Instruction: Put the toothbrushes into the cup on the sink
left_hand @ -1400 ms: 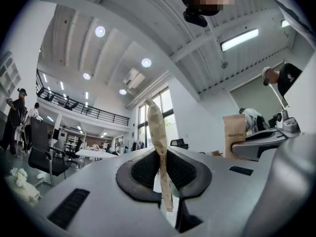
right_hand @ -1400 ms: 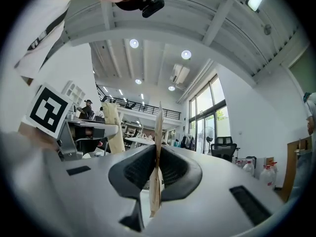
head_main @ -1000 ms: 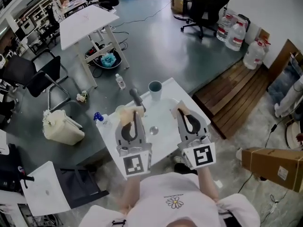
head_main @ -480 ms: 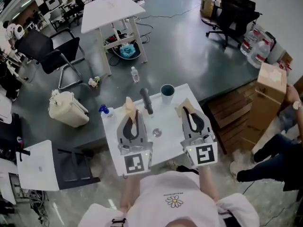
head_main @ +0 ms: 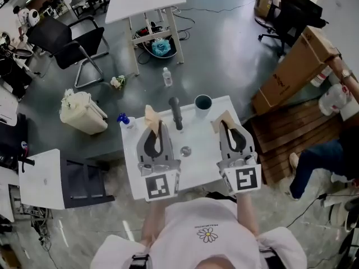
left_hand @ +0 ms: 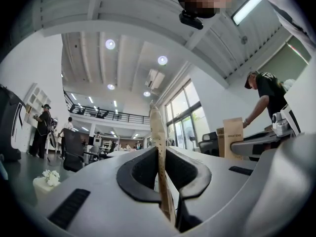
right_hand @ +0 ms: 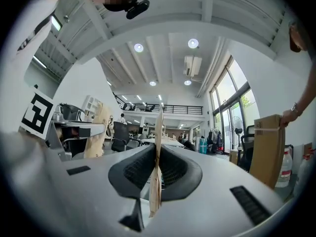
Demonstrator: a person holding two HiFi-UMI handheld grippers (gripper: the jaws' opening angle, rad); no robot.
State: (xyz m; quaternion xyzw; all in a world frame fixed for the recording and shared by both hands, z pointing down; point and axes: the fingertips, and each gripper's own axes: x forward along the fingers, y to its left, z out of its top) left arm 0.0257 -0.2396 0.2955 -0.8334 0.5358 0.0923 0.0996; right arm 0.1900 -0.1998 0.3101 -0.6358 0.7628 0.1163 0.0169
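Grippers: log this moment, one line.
left gripper: fingers closing on tan packet | right gripper: shut on second tan packet | cup: on sink
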